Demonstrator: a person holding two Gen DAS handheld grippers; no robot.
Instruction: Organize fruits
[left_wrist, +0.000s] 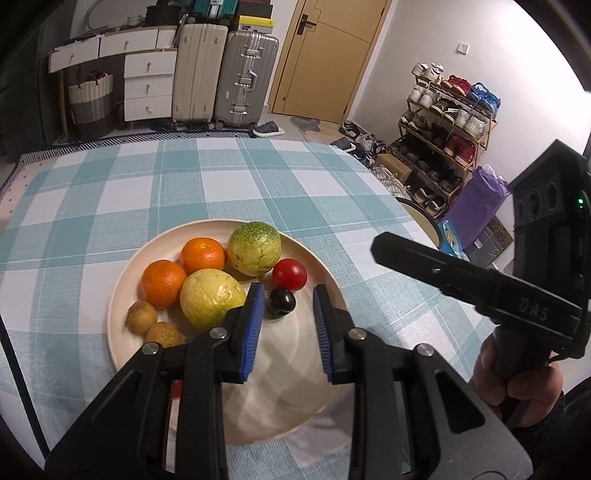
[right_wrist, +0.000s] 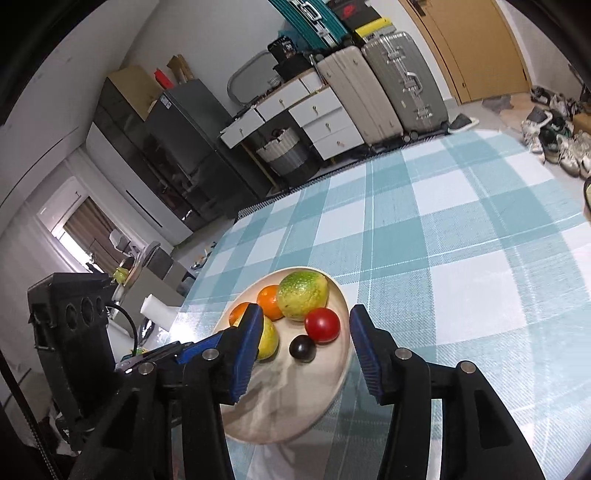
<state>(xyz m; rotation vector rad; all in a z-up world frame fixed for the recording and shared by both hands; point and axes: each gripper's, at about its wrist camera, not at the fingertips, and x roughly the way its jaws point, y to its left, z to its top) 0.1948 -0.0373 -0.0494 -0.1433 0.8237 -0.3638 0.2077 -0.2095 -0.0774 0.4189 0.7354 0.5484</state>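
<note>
Tabletop (left_wrist: 332, 192): teal-white check cloth, far edge toward floor, bare cloth beyond and right of plate.
Room: door (left_wrist: 325, 55), two suitcases (left_wrist: 225, 74), white drawers (left_wrist: 147, 85), shoe rack (left_wrist: 447, 129) at right.
Plate (left_wrist: 317, 251): cream, round, near front edge; near half bare.
Fruits on plate, far-left half: green-yellow citrus (left_wrist: 254, 248), yellow citrus (left_wrist: 211, 298), two oranges (left_wrist: 162, 282), red tomato (left_wrist: 289, 274), dark plum (left_wrist: 281, 301), two small brown fruits (left_wrist: 141, 317).
Left gripper (left_wrist: 288, 325): jaws spread, empty, over plate just behind plum.
Right gripper (right_wrist: 304, 354): jaws spread, empty, over plate's near half.

Two oranges (left_wrist: 163, 283), two guavas (left_wrist: 212, 298), one tomato (left_wrist: 289, 274)
</note>
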